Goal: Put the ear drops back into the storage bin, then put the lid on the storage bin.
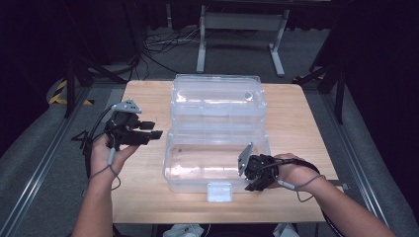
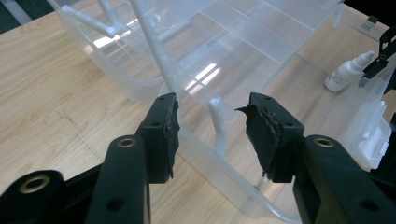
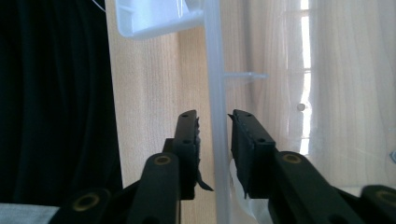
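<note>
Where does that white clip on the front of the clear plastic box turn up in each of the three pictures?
High view: the white latch sits at the bottom centre, on the near wall of the clear box.
Left gripper view: the latch is at the right edge, partly cut off.
Right gripper view: the latch is at the top, left of centre.
Shared landmark: the wooden table.

A light wooden table (image 1: 143,197) carries an open clear plastic box (image 1: 217,123).
</note>
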### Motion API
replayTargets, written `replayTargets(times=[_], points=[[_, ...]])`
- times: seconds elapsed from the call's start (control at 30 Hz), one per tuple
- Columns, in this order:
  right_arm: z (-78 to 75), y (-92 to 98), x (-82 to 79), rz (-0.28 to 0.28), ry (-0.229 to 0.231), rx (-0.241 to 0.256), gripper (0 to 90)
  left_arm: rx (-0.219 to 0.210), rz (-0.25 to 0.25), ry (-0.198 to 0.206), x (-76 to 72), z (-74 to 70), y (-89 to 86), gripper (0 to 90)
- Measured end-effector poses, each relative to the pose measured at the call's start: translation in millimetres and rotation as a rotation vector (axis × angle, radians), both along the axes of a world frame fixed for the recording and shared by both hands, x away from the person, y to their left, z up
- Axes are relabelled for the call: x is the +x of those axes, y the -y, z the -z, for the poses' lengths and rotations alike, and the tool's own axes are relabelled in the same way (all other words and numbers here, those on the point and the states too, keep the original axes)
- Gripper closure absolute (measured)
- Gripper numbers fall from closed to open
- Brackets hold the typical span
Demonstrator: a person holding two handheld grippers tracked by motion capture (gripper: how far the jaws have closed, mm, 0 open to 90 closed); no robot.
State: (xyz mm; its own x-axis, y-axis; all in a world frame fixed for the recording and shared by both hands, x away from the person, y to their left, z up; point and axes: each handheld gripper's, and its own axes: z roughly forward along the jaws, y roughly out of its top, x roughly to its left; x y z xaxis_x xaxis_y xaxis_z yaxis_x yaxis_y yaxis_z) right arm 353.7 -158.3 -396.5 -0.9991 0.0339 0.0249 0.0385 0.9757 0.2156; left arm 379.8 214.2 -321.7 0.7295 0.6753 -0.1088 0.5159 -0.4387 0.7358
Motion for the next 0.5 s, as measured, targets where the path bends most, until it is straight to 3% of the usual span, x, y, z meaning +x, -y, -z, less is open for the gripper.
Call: replayTargets(times=[0.1,0.27,0.4,0.5], points=[[3.5,-0.8,-1.6,0.005,0.023,-0.023,81.1,-0.02,0.007,0.013,1.7,-3.2,3.7,58.7],[4.5,0.0,-4.7,0.015,0.059,-0.026,83.0,-0.025,0.024,0.034,9.2,-10.8,10.9,60.1],[4.4,1.2,-4.6,0.022,0.057,-0.016,82.9,0.015,0.051,0.144,11.0,-13.2,21.2,56.3],[4.6,2.0,-4.7,0.027,0.06,-0.009,82.8,0.008,0.058,0.124,16.1,-17.7,26.1,53.9]])
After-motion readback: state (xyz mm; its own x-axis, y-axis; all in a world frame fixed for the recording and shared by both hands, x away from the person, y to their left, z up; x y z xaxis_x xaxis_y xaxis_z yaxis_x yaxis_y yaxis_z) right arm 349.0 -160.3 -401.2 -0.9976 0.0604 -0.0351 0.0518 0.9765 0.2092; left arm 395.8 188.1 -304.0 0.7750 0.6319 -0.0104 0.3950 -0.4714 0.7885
